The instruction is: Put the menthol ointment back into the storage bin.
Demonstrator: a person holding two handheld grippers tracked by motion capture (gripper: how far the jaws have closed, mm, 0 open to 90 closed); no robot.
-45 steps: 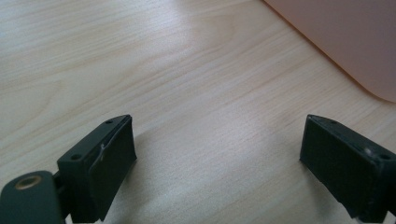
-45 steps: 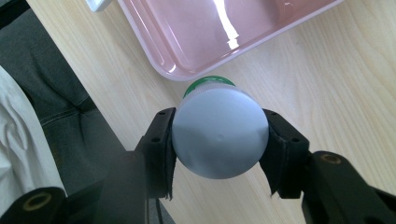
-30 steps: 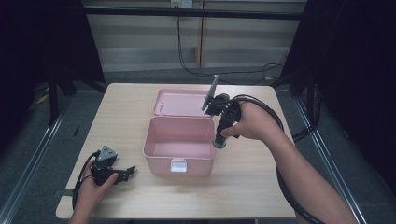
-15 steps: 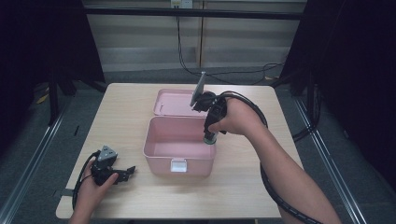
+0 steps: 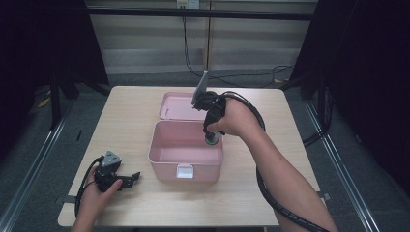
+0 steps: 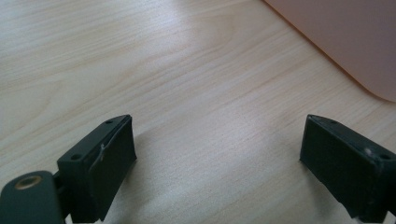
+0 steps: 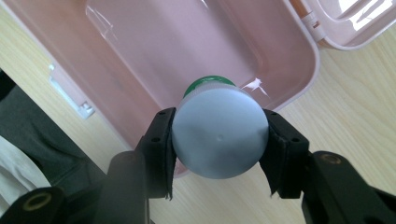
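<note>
Right gripper (image 7: 218, 144) clamps a round pale-grey, green-banded bottle (image 7: 218, 135) above the open pink plastic box (image 7: 140, 51).
Left gripper (image 6: 219, 158) rests on the light wooden table (image 6: 177, 70), jaws wide, empty.

Table: a light wooden top (image 5: 145, 121) with a pale grain, filling the middle of the high view.
On it, centre: an open pink box (image 5: 186, 166).
Behind the box: its pink lid (image 5: 176, 106), flat on the wood.
Lower left: left gripper (image 5: 126, 180), resting on the top.
</note>
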